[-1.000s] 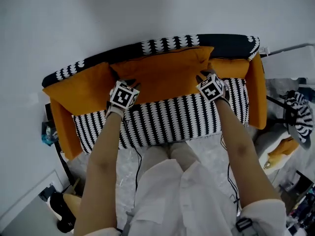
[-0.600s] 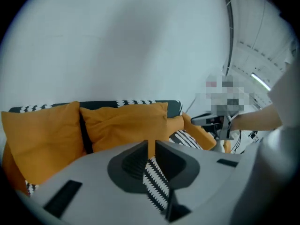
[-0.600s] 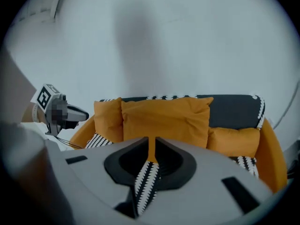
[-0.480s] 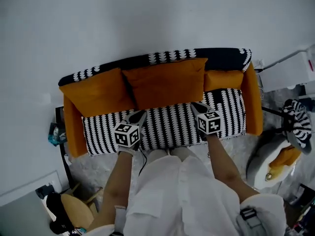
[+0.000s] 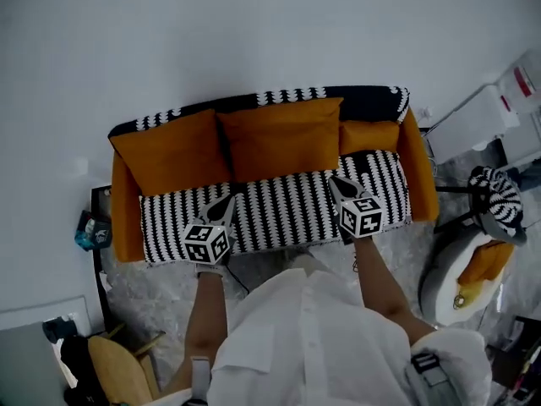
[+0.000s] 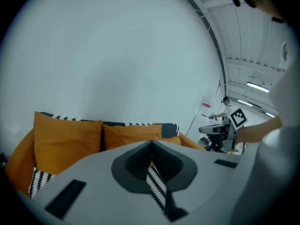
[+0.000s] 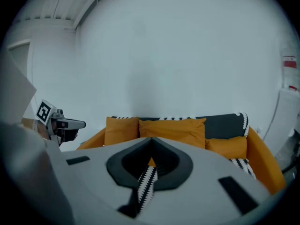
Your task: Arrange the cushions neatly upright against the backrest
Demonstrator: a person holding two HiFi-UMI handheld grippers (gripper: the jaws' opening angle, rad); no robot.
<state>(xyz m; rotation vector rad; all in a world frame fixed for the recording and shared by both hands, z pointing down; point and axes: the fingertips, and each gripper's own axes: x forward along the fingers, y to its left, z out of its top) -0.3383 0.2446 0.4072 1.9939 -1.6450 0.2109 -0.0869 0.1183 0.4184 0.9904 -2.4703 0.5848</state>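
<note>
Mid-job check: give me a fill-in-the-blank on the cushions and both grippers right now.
____ orange cushions stand against the backrest.
The left gripper has its jaws ____.
The right gripper holds ____.
The smallest cushion sits at the head view's ____ end.
Missing words: three; shut; nothing; right.

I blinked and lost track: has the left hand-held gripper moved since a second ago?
Yes. The left hand-held gripper drew back from the middle cushion to the front edge of the seat, jaws just closing, empty.
</note>
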